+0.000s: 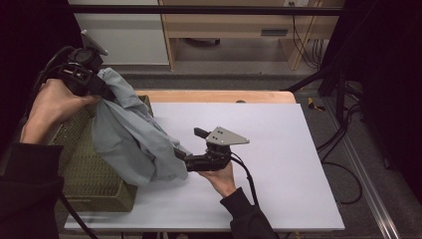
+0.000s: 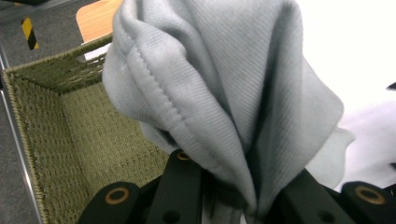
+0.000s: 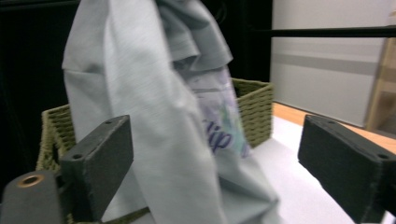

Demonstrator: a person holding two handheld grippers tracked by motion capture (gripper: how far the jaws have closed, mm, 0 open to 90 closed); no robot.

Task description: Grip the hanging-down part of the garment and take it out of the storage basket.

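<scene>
Dim room with black edges in the high view, bright white table top (image 1: 278, 149) glowing, soft shadow under the grey cloth (image 1: 129, 134), white glare beyond the left fingers (image 2: 180, 186), blurry cloth between the right fingers (image 3: 100, 161), fuzzy near pads

Jaw tips: left gripper (image 2: 238, 196) buried in grey garment (image 2: 224, 84) folds.
Print (image 3: 222, 135): blurred between right jaws, unreadable.
</scene>
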